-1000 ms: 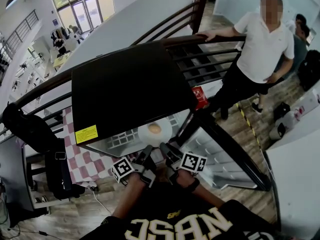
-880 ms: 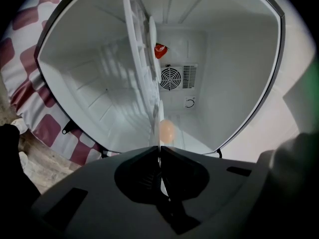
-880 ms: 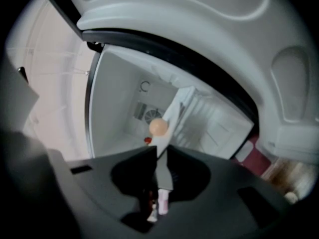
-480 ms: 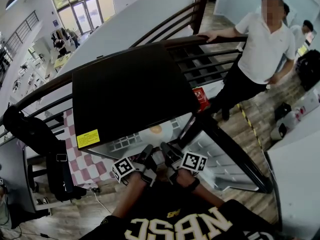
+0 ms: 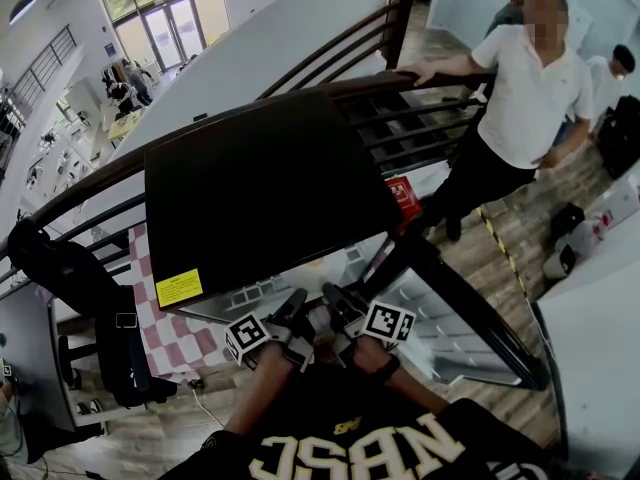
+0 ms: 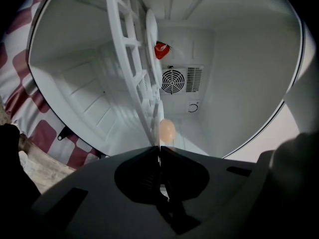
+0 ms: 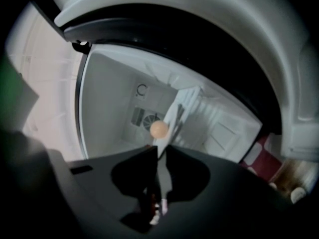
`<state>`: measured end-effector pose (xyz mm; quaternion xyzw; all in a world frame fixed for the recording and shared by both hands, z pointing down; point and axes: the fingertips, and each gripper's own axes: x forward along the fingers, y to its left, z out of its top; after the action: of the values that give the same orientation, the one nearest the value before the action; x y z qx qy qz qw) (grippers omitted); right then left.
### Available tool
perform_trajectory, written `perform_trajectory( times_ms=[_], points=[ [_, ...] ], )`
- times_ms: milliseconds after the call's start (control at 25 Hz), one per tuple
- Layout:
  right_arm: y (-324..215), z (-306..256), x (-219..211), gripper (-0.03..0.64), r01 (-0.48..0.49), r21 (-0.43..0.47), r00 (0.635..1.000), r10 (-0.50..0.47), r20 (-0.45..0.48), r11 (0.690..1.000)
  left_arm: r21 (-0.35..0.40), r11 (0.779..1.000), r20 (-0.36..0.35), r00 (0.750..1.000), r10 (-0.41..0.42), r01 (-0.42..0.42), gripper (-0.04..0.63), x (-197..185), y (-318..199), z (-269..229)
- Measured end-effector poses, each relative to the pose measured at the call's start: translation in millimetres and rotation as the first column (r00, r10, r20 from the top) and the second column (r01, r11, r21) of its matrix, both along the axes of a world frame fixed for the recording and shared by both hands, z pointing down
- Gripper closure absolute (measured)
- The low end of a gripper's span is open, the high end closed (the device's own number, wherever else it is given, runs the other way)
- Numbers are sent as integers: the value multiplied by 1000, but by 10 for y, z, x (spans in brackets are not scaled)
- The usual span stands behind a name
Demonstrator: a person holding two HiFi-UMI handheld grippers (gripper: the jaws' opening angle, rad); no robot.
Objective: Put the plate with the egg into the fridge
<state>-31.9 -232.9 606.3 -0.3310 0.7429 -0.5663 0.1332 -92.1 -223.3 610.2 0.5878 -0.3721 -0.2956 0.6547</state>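
**A:** Where's the plate (image 7: 163,142)?

**B:** Edge-on at the mouth of the open fridge (image 6: 239,73), reaching into the white interior. The egg (image 6: 166,130) sits on it, just past the claw tips.

**A:** Who's got it?

**B:** Both. The left claw (image 6: 159,147) is pressed together on the near rim, with only a thin white sliver showing between its jaws. The right claw (image 7: 158,151) has just been closing, and the rim runs between its jaws, pinched.

**A:** Is it resting on anything?

**B:** It lies just beside the white lattice shelf (image 6: 129,59). I can't tell if they touch.

**A:** And deeper in?

**B:** A round fan grille (image 6: 173,80) on the back wall, with a small red thing (image 6: 160,49) near it.

**A:** Outside the fridge?

**B:** In the head view its black top hides most of the plate. A red-and-white checked cloth (image 5: 165,328) lies to the left. A person in a white shirt (image 5: 525,88) leans on a dark railing (image 5: 440,76) behind.
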Motion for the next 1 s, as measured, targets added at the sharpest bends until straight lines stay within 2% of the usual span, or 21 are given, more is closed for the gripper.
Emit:
perform_trajectory(
  times_ms=[200,1000],
  points=[
    [-66,-43,21,551,-18,10,1000,18,10,1000,-13,1000,-18,1000,3,-4,558,29,-45,-46],
    [-330,-84,9,551,-65,21,998,65,7,998,-18,1000,24,1000,-18,19,558,6,-272,-74]
  ],
)
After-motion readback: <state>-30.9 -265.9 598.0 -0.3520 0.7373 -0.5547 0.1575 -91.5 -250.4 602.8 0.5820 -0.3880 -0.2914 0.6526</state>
